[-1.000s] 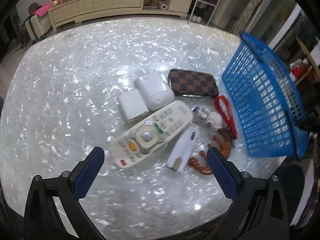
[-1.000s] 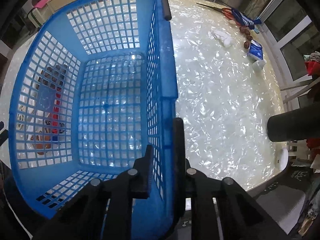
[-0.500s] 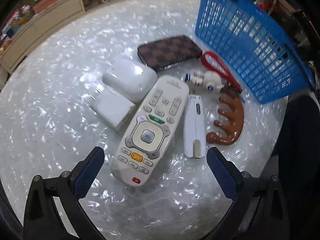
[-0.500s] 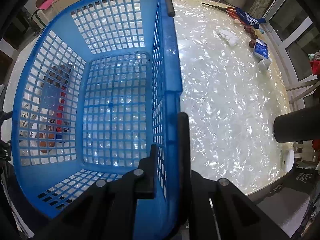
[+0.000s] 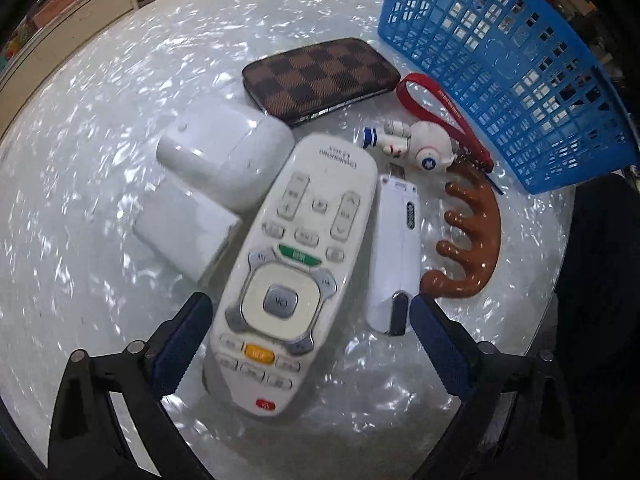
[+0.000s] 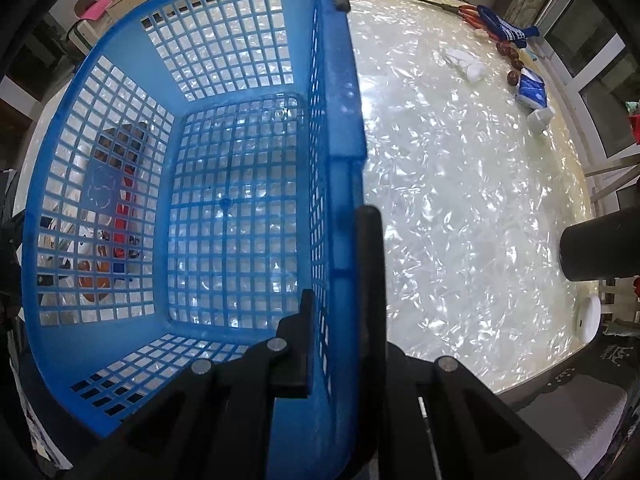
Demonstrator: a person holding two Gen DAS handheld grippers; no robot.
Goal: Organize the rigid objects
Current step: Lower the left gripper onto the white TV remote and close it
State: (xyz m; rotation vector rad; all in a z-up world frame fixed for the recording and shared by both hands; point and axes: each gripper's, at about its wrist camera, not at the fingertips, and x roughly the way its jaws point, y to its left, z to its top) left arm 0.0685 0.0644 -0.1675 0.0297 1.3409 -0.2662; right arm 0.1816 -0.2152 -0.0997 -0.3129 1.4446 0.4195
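Note:
In the left wrist view my left gripper point(image 5: 306, 330) is open, its blue pads on either side of the lower end of a white remote point(image 5: 294, 272). Beside the remote lie a white clip-shaped device point(image 5: 394, 256), a brown wooden comb-like massager point(image 5: 476, 248), a small astronaut figure point(image 5: 420, 148) on a red strap point(image 5: 436, 108), a checkered brown case point(image 5: 320, 78), a white earbud case point(image 5: 224, 160) and a white block point(image 5: 186, 236). My right gripper point(image 6: 340, 312) is shut on the rim of the empty blue basket point(image 6: 224, 200), which also shows in the left wrist view point(image 5: 500, 64).
Everything sits on a shiny pearl-white round table point(image 6: 460, 200). At its far edge lie scissors, a blue sock point(image 6: 500, 26), brown nuts and a blue tissue pack point(image 6: 530, 90). A white round device point(image 6: 588, 316) sits at the right edge. Cabinets stand behind.
My left gripper has moved down and forward onto the remote, which now sits between its pads. The right gripper keeps its hold on the basket, which has shifted slightly.

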